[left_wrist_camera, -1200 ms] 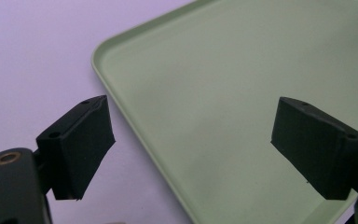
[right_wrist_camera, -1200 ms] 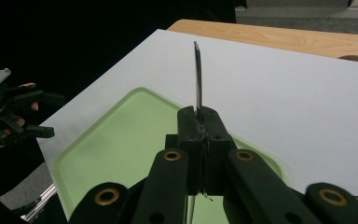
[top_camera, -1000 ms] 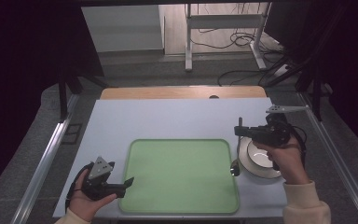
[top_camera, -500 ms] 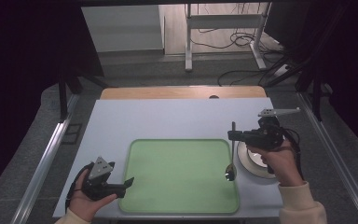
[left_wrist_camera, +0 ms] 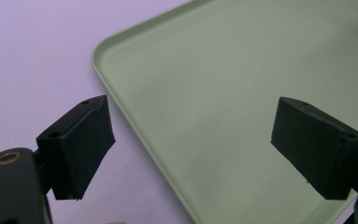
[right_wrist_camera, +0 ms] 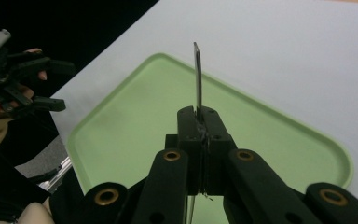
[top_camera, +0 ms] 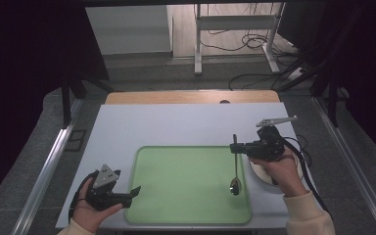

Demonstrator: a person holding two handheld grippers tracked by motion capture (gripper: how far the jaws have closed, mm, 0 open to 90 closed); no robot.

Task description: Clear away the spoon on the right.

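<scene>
A metal spoon (top_camera: 235, 171) hangs bowl-down over the right part of the green tray (top_camera: 186, 181). My right gripper (top_camera: 235, 147) is shut on its handle near the top. In the right gripper view the handle (right_wrist_camera: 197, 79) sticks up from between the closed jaws of that gripper (right_wrist_camera: 199, 123), above the tray (right_wrist_camera: 135, 126). I cannot tell whether the spoon's bowl touches the tray. My left gripper (top_camera: 134, 193) rests at the tray's front left corner. In its own view the left gripper (left_wrist_camera: 191, 144) stands open with nothing between its jaws, and they straddle the tray rim (left_wrist_camera: 121, 102).
A white round dish (top_camera: 260, 175) sits on the table just right of the tray, partly under my right hand. The pale table (top_camera: 176, 125) stretches behind the tray. Beyond its wooden back edge (top_camera: 191, 97) are a metal stand and cables on the floor.
My right gripper has carried the spoon left and down, from above the white dish to above the tray's right part. The left gripper has stayed where it was.
</scene>
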